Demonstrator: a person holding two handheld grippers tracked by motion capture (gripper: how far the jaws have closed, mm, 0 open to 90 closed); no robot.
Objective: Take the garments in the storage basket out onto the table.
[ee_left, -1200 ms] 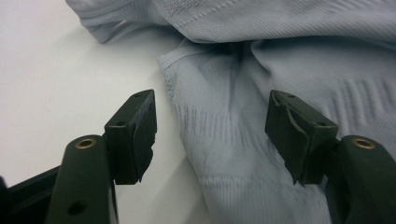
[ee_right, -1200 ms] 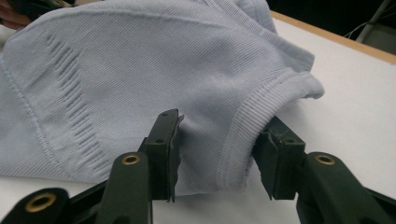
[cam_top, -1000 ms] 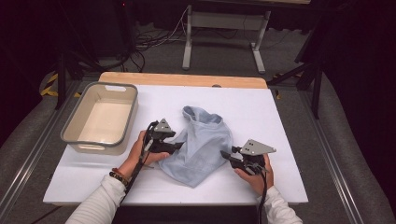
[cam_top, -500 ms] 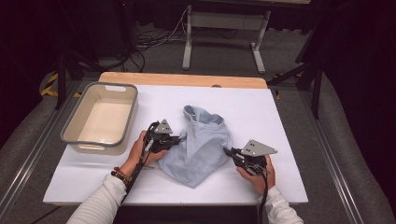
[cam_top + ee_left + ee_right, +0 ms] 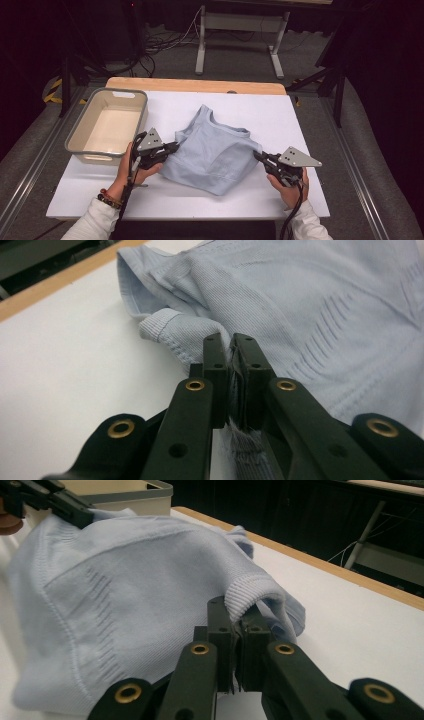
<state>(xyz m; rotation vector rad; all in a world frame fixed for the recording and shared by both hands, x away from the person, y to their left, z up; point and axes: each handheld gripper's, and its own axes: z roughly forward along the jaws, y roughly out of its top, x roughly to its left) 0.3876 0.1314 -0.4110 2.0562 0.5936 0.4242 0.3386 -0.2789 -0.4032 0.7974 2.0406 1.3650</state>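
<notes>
A light blue knitted top (image 5: 215,150) lies on the white table (image 5: 300,120), stretched between my two grippers and partly lifted. My left gripper (image 5: 176,146) is shut on the top's left edge; in the left gripper view its jaws pinch the ribbed fabric (image 5: 165,332) at the left gripper (image 5: 230,347). My right gripper (image 5: 256,156) is shut on the right edge; the right gripper view has a ribbed hem (image 5: 250,592) clamped in the right gripper (image 5: 236,612). Both sets of jaws have just closed on the cloth. The other gripper (image 5: 60,502) appears at the top left there.
A grey plastic bin (image 5: 80,135) with a pale inside stands at the table's left, close to my left hand. A wooden strip (image 5: 195,85) runs along the far edge. Beyond it are a metal stand (image 5: 235,40) and cables on the floor.
Both grippers closed on the top's side edges and moved apart and upward. The top, bunched and narrow before, is now spread wider between them.
</notes>
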